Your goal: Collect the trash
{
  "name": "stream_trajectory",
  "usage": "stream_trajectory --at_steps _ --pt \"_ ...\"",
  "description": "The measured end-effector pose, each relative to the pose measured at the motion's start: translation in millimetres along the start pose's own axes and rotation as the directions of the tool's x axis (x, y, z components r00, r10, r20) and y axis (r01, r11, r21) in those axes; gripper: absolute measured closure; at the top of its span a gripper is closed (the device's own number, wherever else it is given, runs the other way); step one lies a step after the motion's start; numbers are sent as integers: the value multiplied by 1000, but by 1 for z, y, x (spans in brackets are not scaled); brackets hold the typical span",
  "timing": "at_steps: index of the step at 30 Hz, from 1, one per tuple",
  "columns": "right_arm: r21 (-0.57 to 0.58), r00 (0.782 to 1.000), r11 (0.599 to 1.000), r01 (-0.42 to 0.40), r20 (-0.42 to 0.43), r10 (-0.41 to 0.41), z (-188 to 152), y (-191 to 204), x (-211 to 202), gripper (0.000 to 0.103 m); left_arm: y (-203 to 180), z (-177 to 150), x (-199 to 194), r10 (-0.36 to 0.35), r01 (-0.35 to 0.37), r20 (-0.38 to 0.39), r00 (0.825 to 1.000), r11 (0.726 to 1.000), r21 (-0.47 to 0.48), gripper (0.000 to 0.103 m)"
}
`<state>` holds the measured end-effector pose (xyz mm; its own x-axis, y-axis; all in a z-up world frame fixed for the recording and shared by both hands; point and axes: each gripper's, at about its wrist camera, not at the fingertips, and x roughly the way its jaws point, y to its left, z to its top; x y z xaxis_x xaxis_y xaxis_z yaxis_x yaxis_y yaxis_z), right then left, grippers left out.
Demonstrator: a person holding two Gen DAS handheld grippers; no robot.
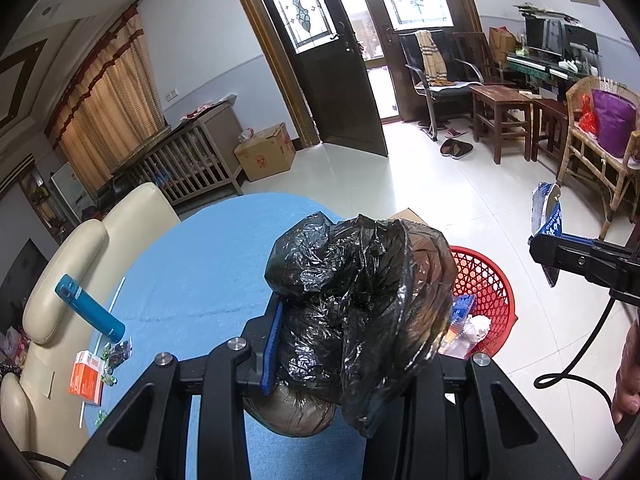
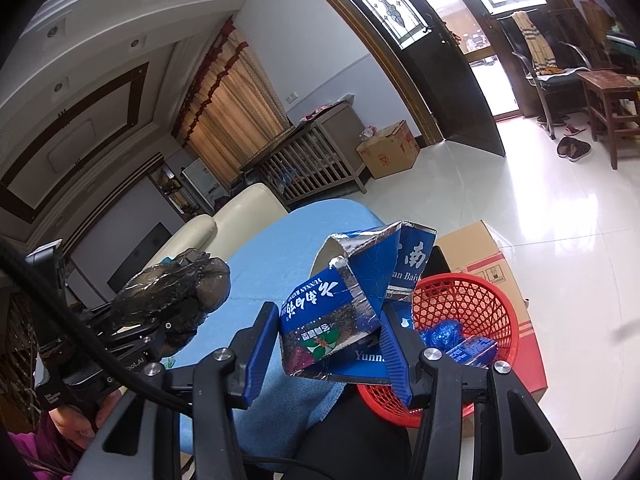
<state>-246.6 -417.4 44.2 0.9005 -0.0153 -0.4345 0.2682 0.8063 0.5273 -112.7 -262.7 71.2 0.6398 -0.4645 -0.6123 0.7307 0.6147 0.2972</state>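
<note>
Black bag (image 1: 356,304): crumpled, glossy, clamped by left gripper (image 1: 352,344) | right gripper (image 2: 328,344) pinches torn blue carton (image 2: 352,308)

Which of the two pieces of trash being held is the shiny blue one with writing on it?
The torn blue foil carton in the right gripper. The left gripper holds a crumpled black plastic bag with no print.
</note>
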Motion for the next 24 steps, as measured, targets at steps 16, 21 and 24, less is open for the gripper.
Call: stream_trajectory --at_steps 16,21,24 --pt "32 1000 999 1 -3 -1 0 -11 1 50 1 4 10 -23 23 -13 1000 999 44 65" --pt "36 1000 999 3 -10 -3 -2 -13 2 50 1 5 14 -31 32 -12 999 998 57 65" --pt "43 1000 999 7 -13 -6 -2 -14 2 50 -1 5 17 -39 39 -10 999 997 65 65"
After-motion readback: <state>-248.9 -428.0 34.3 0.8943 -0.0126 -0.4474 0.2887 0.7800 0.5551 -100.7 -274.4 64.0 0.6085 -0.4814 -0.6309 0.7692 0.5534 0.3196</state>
